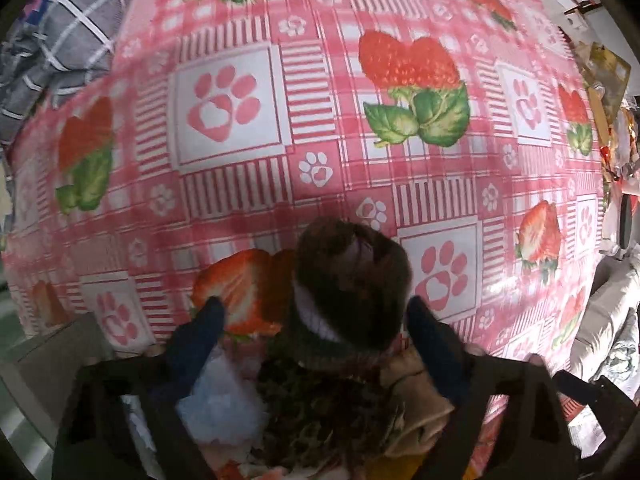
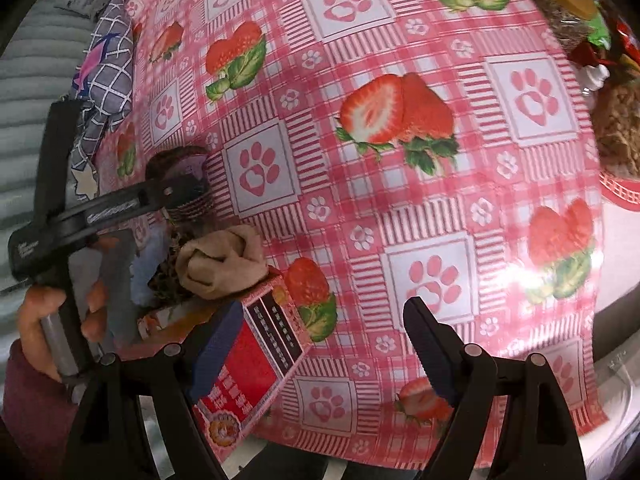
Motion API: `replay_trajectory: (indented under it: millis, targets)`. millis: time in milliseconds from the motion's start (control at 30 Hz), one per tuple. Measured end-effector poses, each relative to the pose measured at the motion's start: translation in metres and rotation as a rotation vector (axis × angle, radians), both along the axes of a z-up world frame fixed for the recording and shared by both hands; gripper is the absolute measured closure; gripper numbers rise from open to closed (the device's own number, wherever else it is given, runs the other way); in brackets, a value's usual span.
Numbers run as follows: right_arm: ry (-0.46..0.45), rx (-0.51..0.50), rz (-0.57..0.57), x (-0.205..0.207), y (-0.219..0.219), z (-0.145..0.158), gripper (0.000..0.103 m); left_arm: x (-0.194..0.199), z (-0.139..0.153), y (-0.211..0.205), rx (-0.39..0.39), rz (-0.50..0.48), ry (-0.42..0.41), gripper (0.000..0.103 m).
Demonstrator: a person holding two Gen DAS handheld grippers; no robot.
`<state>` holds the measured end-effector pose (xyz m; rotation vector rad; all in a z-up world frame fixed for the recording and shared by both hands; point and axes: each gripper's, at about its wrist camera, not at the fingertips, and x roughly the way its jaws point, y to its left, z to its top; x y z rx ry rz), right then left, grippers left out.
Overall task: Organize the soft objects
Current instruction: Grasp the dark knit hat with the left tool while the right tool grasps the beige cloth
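Note:
A dark brown rolled sock (image 1: 352, 280) with a white band and a striped cuff lies on top of a pile of soft things. In the pile are a leopard-print cloth (image 1: 320, 412), a beige cloth (image 1: 412, 392) and a pale blue fluffy piece (image 1: 220, 400). My left gripper (image 1: 316, 312) points straight down and straddles the roll; its left finger stands clear of it, so it is open. In the right wrist view a hand (image 2: 40, 312) holds that left gripper (image 2: 160, 196) at the roll (image 2: 180, 164). The pile sits in a red and pink box (image 2: 256, 360). My right gripper (image 2: 324, 332) is open and empty beside the box.
A pink strawberry and paw-print tablecloth (image 1: 320, 120) covers the table. A grey checked cloth (image 2: 108, 76) lies at the far left edge. Jars and food packets (image 2: 616, 120) crowd the right edge.

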<state>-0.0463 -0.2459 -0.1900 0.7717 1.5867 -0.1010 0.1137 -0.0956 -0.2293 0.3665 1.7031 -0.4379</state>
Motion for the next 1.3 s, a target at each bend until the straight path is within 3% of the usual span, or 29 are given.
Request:
replay_trajectory:
  millis: [100, 167, 267, 467, 667, 700, 733, 767, 867, 1000, 1133, 1300]
  targets:
    - [-0.006, 0.039, 0.023, 0.012, 0.003, -0.007, 0.019, 0.002, -0.008, -0.003, 0.001, -0.010, 0.031, 0.028]
    - [-0.004, 0.080, 0.047, 0.021, 0.007, -0.014, 0.019, 0.001, -0.011, -0.004, -0.017, -0.021, 0.056, 0.044]
    - [-0.003, 0.146, 0.086, 0.035, 0.017, -0.024, 0.019, -0.003, -0.011, -0.003, -0.028, -0.034, 0.037, 0.056]
    - [0.025, 0.250, 0.169, 0.059, 0.041, -0.049, 0.019, 0.009, 0.010, 0.016, -0.043, 0.032, -0.052, 0.059]
    - [0.060, 0.256, 0.265, 0.071, 0.067, -0.067, 0.020, 0.023, 0.019, 0.038, -0.022, 0.090, -0.074, 0.058]
    - [0.066, 0.225, 0.269, 0.071, 0.069, -0.069, 0.026, 0.023, 0.019, 0.042, -0.018, 0.098, -0.073, 0.058]
    - [0.063, 0.203, 0.265, 0.069, 0.068, -0.069, 0.049, 0.024, 0.020, 0.052, -0.014, 0.105, -0.069, 0.058]
    - [0.066, 0.216, 0.249, 0.067, 0.065, -0.071, 0.061, 0.024, 0.019, 0.056, -0.014, 0.110, -0.065, 0.058]
    - [0.058, 0.207, 0.189, 0.058, 0.051, -0.068, 0.076, 0.018, 0.014, 0.062, -0.018, 0.116, -0.063, 0.058]
    - [0.030, 0.072, 0.121, 0.038, 0.014, -0.050, 0.077, 0.007, 0.015, 0.066, -0.031, 0.114, -0.071, 0.058]
    - [0.038, -0.031, -0.015, 0.006, -0.037, -0.038, 0.077, -0.003, 0.027, 0.063, -0.037, 0.104, -0.088, 0.058]
    - [0.064, -0.049, -0.118, -0.029, -0.069, -0.038, 0.077, -0.012, 0.050, 0.051, -0.040, 0.086, -0.122, 0.058]
